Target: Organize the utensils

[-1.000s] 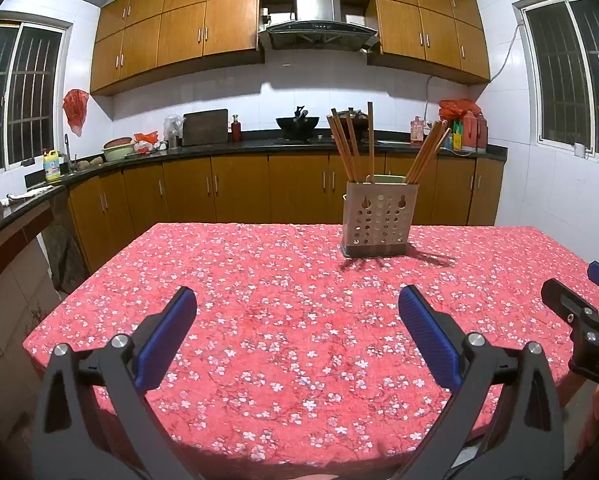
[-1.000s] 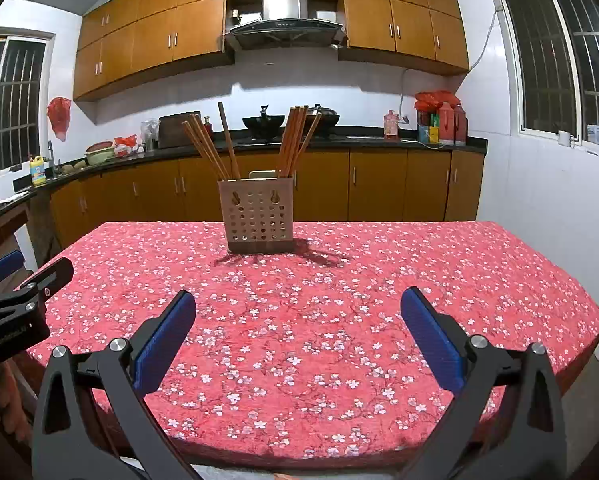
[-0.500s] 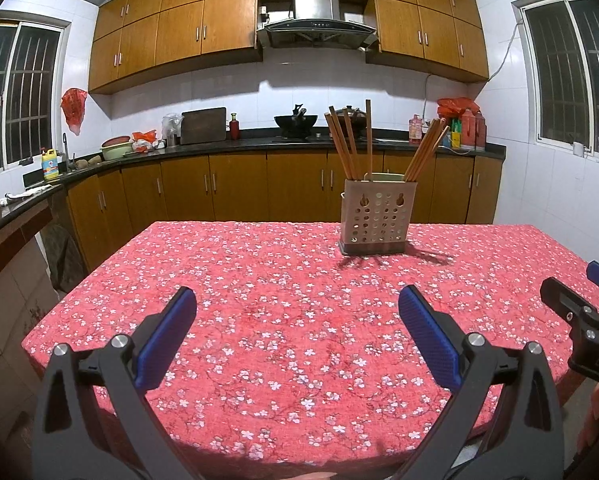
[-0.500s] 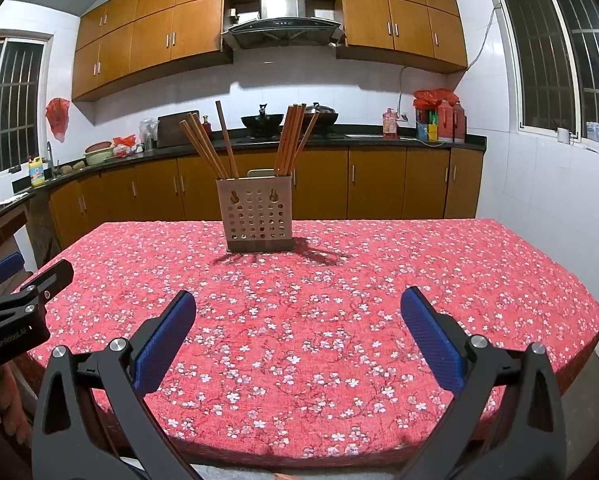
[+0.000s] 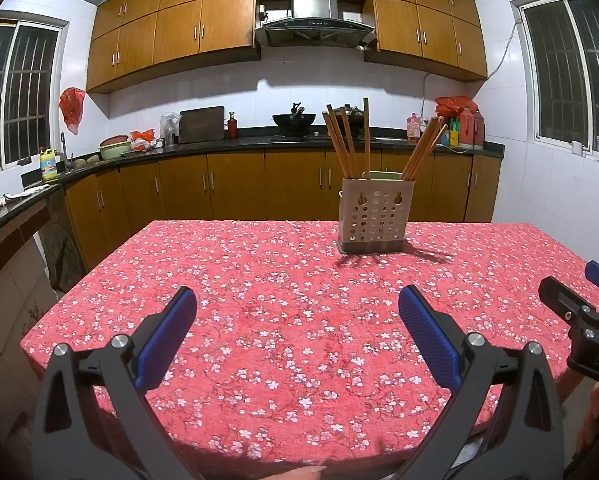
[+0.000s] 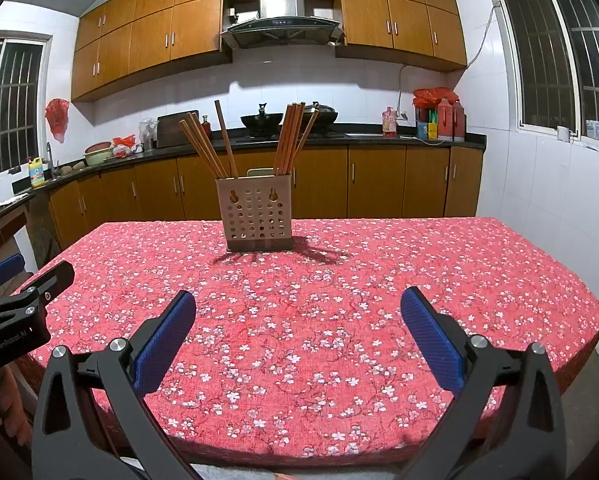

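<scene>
Fig. legend, largest to smallest. We see a table under a red cloth w/ small white blossoms (image 5: 283, 280), its near edge just below both tongs; the cloth is bare apart from one item, so there's nothing loose to gather. Toward the far side stands the beige perforated plastic utensil holder w/ dark base (image 6: 254, 218), upright, set back from our edge, so any reach must go fwd over open cloth. In it, the long brown wooden chopsticks sit in two bunches: a left bunch (image 6: 204, 148) fanning left and a right bunch (image 6: 293, 136) leaning right, tips up; which compartments they occupy we cannot tell, as the wall hides the inside. We judge the sorting either done or not begun.

The left gripper (image 5: 297, 312) hovers low over the near edge, blue pads spread wide, nothing between them. The right gripper (image 6: 298, 312) does likewise, released and empty. Each shows at the other view's margin, i.e. side by side, both aimed at the holder, well short of it.
</scene>
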Tool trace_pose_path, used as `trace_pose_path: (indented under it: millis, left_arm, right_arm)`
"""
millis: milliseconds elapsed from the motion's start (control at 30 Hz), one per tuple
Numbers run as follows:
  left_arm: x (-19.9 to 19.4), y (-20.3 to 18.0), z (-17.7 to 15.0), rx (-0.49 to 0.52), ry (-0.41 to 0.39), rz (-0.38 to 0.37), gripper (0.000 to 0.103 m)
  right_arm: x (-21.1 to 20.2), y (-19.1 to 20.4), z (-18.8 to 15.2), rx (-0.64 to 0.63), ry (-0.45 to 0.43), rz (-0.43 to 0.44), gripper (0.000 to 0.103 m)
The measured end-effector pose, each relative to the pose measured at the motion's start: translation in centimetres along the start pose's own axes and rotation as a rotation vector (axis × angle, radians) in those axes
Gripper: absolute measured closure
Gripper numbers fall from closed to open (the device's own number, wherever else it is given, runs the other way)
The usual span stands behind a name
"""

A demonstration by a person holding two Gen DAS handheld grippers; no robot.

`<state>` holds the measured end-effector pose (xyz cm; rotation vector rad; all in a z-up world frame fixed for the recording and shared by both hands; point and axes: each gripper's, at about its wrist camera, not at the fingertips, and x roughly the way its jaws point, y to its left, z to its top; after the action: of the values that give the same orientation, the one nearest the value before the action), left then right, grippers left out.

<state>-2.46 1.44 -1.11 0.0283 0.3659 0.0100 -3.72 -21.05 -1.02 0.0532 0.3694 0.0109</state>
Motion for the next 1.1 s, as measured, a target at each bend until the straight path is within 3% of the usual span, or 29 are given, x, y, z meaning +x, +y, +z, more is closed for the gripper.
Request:
trace_pose_path:
  millis: [1100]
  left_arm:
    - [-0.04,0.16,0.23,0.000,0.003,0.001,0.004]
  right_arm:
    - [0.06,0.05,-0.20,0.005,0.006,-0.001,0.002]
